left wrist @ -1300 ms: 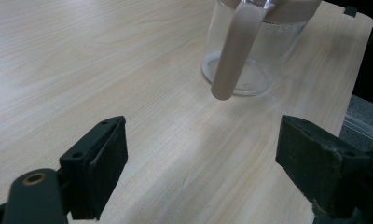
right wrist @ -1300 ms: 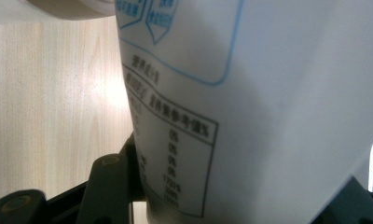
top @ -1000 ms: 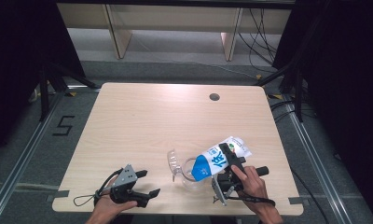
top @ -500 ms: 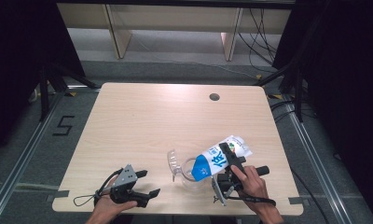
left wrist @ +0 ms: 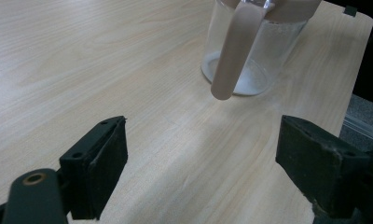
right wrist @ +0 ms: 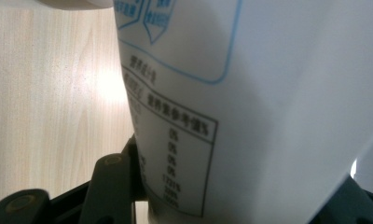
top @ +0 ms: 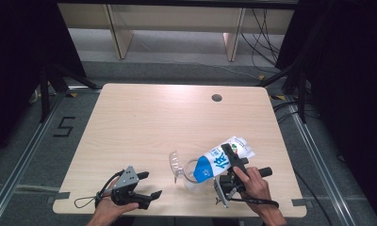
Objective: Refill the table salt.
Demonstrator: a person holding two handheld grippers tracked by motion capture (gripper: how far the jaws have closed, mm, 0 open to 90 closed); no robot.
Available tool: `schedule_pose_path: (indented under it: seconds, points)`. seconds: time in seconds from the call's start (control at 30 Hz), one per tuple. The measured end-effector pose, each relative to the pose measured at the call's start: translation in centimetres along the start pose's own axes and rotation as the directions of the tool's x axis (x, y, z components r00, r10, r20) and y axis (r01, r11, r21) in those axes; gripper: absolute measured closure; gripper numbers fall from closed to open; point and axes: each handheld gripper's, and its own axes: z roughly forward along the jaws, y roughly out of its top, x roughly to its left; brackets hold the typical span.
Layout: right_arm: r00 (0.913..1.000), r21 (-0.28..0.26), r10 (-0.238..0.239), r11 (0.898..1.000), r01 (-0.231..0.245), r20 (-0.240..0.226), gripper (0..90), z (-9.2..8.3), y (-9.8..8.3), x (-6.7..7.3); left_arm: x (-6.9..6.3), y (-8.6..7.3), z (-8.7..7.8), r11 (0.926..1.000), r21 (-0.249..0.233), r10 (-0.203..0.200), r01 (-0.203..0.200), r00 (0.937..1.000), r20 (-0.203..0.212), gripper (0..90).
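A blue and white carton (top: 223, 159) is tipped on its side, its blue end over the mouth of a clear glass pitcher (top: 190, 175) near the table's front edge. My right gripper (top: 230, 162) is shut on the carton; in the right gripper view the carton's printed side (right wrist: 250, 112) sits between the jaws. The pitcher (left wrist: 252, 46) stands upright ahead of my left gripper (left wrist: 201, 163), with its pale handle (left wrist: 233, 49) facing that camera. At the front left of the table my left gripper (top: 146, 186) rests open, with nothing between its jaws.
The wooden table (top: 153, 122) has a round cable hole (top: 217, 98) at the back right. Its front edge lies just below both hands. Black cables trail from each gripper. Shelving legs and floor rails stand beyond the table.
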Motion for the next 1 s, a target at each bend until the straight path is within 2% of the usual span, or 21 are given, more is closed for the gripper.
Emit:
schedule_pose_path:
  seconds: [0.2,0.43,0.47,0.5,0.57,0.63,0.67,0.7,0.73,0.9,0.93,0.97,1.0]
  points:
    - [1.0000,-0.015,0.004,1.000,-0.004,0.002,50.0,0.15,-0.03,0.07,0.00,0.00,0.00,1.0000,0.000,-0.001,0.001,1.0000,-0.001,16.1]
    - [0.9999,0.004,0.011,1.000,-0.011,0.002,50.0,0.07,-0.03,0.03,0.01,0.00,0.01,1.0000,0.002,0.001,-0.001,1.0000,0.001,16.1]
    - [0.9987,0.027,0.050,0.998,-0.049,-0.014,50.0,-0.05,-0.05,0.31,0.00,0.00,0.01,1.0000,0.002,0.001,-0.001,1.0000,0.000,16.1]
    - [0.9984,0.029,0.055,0.998,-0.055,-0.013,50.0,-0.06,-0.06,0.35,0.00,0.00,0.01,1.0000,0.002,0.001,-0.001,1.0000,0.000,16.1]
    - [0.9986,0.028,0.051,0.998,-0.050,-0.013,50.0,-0.06,-0.05,0.33,-0.01,-0.01,0.01,1.0000,0.001,-0.001,0.001,1.0000,0.000,16.1]
    - [1.0000,-0.006,-0.001,1.000,0.001,0.003,50.0,0.13,-0.05,0.02,-0.01,-0.01,0.00,1.0000,0.001,-0.002,0.002,1.0000,0.000,16.1]
    - [0.9999,0.000,-0.009,1.000,0.009,0.008,50.0,0.06,-0.01,-0.05,-0.01,-0.01,0.01,1.0000,0.001,-0.002,0.002,1.0000,0.000,16.1]
    - [0.9999,0.010,-0.011,1.000,0.011,0.003,50.0,-0.03,0.03,-0.06,0.01,0.00,0.01,1.0000,0.002,0.001,-0.001,1.0000,0.001,16.1]
    - [0.9997,0.018,0.025,1.000,-0.025,-0.009,50.0,-0.02,0.00,0.25,0.03,0.00,-0.03,1.0000,0.006,0.006,-0.006,1.0000,0.000,16.1]
    - [0.9995,0.020,0.031,0.999,-0.031,-0.006,50.3,-0.02,-0.02,0.32,0.00,-0.01,0.01,1.0000,0.002,-0.002,0.002,1.0000,0.000,16.1]
    - [0.9999,0.006,-0.014,1.000,0.014,0.000,50.4,0.06,0.01,0.00,0.00,-0.01,0.01,1.0000,0.001,-0.001,0.001,1.0000,0.000,16.1]
    - [0.9995,0.008,-0.032,0.999,0.032,0.004,50.4,0.02,0.05,-0.13,0.04,0.00,-0.01,1.0000,0.006,0.005,-0.005,1.0000,0.000,16.1]
    - [0.9998,0.010,-0.021,1.000,0.021,0.003,50.4,0.01,0.03,-0.04,0.04,0.01,-0.04,0.9999,0.010,0.006,-0.006,1.0000,-0.001,16.1]
